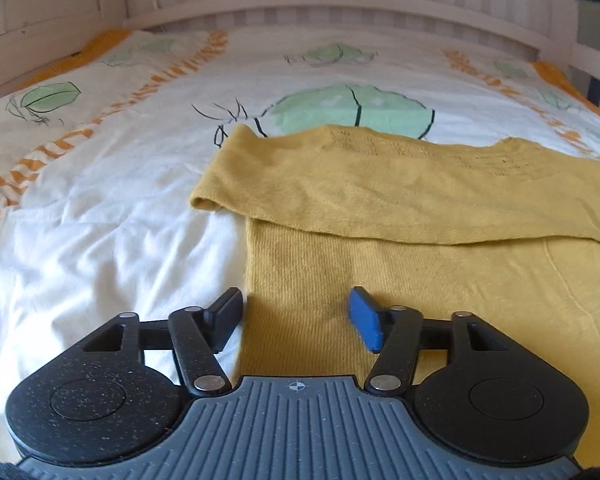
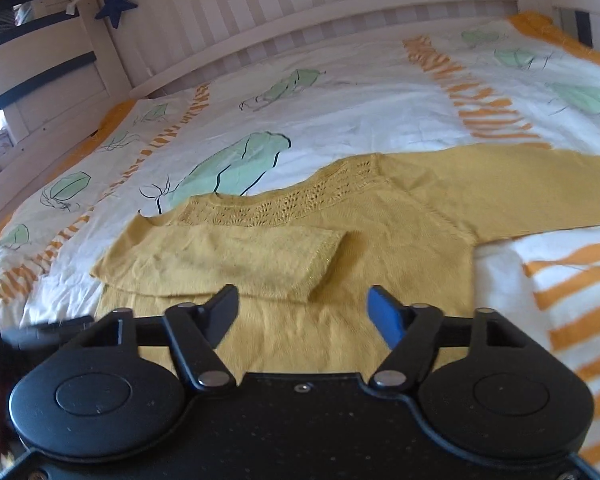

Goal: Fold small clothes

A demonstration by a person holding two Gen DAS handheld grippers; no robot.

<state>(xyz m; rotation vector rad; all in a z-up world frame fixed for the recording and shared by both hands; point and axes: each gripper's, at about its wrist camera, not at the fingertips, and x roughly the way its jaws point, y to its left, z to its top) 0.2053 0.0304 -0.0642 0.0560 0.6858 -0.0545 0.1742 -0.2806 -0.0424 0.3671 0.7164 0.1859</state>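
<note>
Lying flat, one yellow sweater, one sleeve folded

Bright soft daylight, fisheye-bent edges, slight motion blur

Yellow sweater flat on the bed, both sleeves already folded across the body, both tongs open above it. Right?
Not quite: one sleeve is folded across the sweater; the other sleeve is laid out straight on the bed, as the right wrist view shows. Left tongs and right tongs are open, empty.
</note>
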